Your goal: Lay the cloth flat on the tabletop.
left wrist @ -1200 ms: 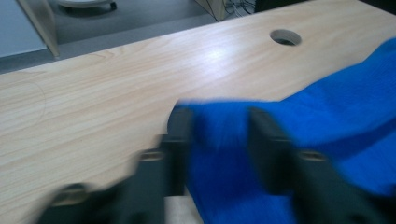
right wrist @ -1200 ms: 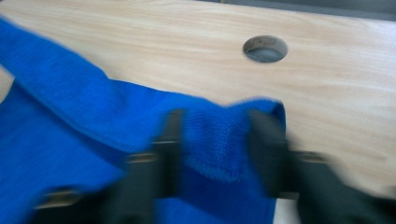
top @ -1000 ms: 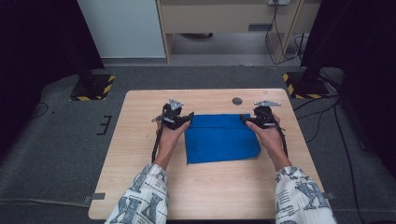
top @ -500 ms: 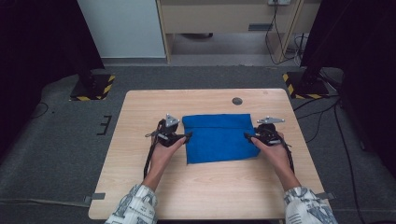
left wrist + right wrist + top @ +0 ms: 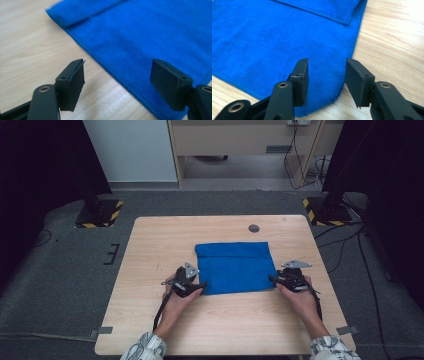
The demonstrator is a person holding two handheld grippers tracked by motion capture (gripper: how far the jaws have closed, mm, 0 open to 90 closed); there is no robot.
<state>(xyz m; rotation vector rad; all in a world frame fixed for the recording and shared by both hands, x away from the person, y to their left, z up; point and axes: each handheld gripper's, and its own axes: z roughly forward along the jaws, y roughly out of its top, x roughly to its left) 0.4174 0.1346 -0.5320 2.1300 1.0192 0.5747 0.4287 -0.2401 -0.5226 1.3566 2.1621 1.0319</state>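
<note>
While you look at the high view, you see the blue towel (image 5: 235, 267) lying flat and folded in the middle of the wooden table (image 5: 150, 245), and your two hands are at its near corners. Your left gripper (image 5: 200, 286) is just beside the near left corner, and your right gripper (image 5: 273, 279) is just beside the near right corner. A small dark disc (image 5: 254, 228) sits on the table beyond the towel, well apart from it.

From the left gripper view, the jaws stand wide and hold nothing. The towel (image 5: 150, 45) edge runs between them, but the pads (image 5: 75, 82) do not press on it.

From the right gripper view, the jaws have just been closing and are now rather narrow. The corner of the towel (image 5: 274, 42) lies under and between them, and I judge that the pads (image 5: 303, 80) do not pinch it yet.

Some things can go wrong from here. If you close too high, the pads can slide over the cloth and catch nothing. If you catch one layer only, the fold can open when you lift. If one side closes before the other, the towel can be pulled crooked.
</note>
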